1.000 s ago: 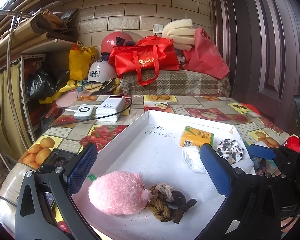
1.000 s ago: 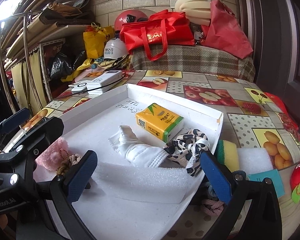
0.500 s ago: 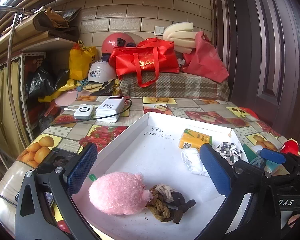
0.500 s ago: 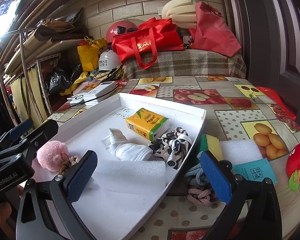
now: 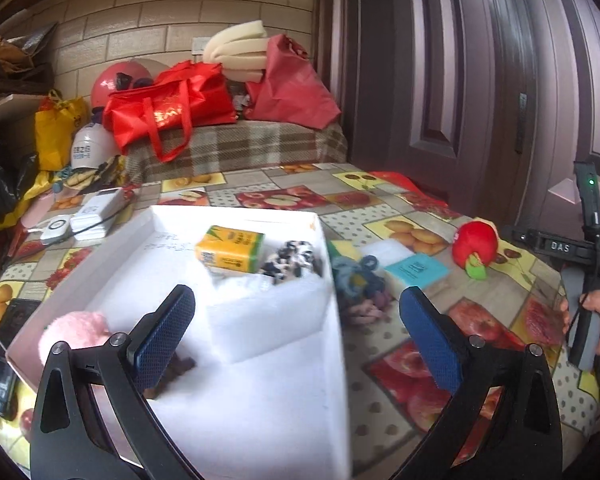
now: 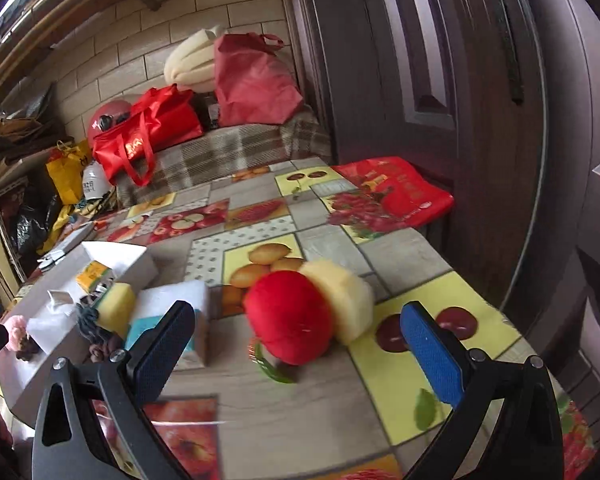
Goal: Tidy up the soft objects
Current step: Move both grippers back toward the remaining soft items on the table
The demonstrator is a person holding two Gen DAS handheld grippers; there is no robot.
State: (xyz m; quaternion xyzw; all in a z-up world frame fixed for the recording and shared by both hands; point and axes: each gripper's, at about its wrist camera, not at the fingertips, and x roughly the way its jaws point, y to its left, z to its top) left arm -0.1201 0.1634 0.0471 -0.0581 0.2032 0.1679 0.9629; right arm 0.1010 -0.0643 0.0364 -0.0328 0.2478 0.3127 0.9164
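Note:
A white tray (image 5: 324,236) on the fruit-print table holds a pink pom-pom (image 5: 76,334), a white foam block (image 5: 268,320), a yellow tissue pack (image 5: 230,248) and a black-and-white scrunchie (image 5: 292,262). My left gripper (image 5: 296,334) is open and empty above the tray's right edge. My right gripper (image 6: 298,350) is open and empty, with a red plush apple (image 6: 288,322) just beyond its fingers. The apple also shows in the left wrist view (image 5: 474,242). A yellow sponge (image 6: 116,312), a white foam pad (image 6: 172,300) and rope toys (image 5: 360,284) lie beside the tray.
A teal card (image 5: 416,268) lies on the foam pad. A red bag (image 6: 392,196) lies at the table's far right edge by the dark door. A white power bank (image 5: 98,212) and a phone (image 5: 4,340) lie left of the tray. Bags and helmets are piled behind.
Both grippers have swung to the right. The right one has left the tray and now faces the red plush apple. The left one now looks over the tray's right edge.

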